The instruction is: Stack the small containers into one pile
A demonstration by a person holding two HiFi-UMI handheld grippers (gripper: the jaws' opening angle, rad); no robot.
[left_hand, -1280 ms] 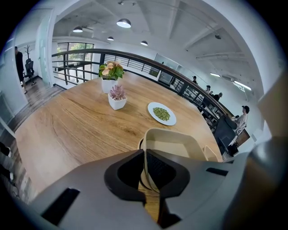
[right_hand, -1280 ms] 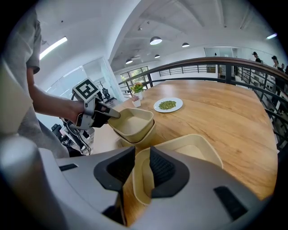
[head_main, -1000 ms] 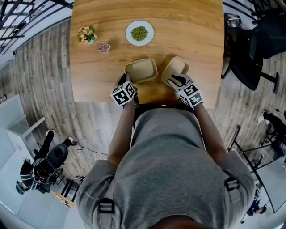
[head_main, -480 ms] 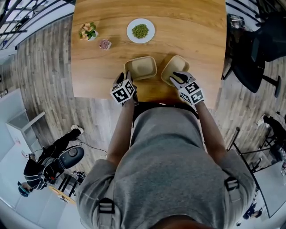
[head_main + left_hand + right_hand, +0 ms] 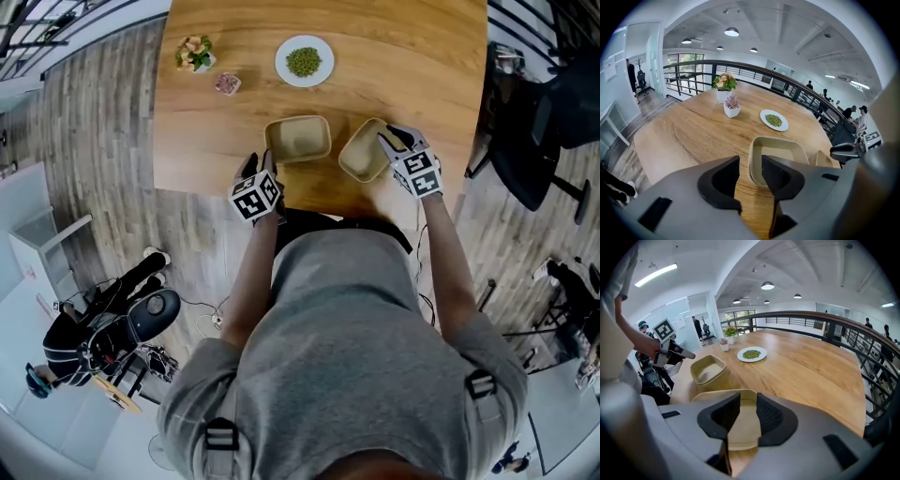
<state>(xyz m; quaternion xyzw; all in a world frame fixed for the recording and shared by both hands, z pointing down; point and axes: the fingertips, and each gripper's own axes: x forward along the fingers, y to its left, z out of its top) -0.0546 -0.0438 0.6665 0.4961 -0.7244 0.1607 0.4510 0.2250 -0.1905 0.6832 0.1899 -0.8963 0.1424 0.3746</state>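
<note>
The round wooden table (image 5: 412,56) carries two shallow beige containers with rounded corners, near its 6 o'clock edge. The flat container (image 5: 297,139) sits level and empty. The tilted container (image 5: 364,155) is at its 3 o'clock, apart from it. The right gripper (image 5: 748,401) clamps the tilted container's rim, with the wall running between its jaws. The left gripper (image 5: 750,161) is at the flat container's 7 o'clock corner. Its jaws have just been opening and press on nothing. A white plate (image 5: 304,61) of green peas lies at 12 o'clock. Two small potted plants (image 5: 195,52) stand at 10 o'clock.
</note>
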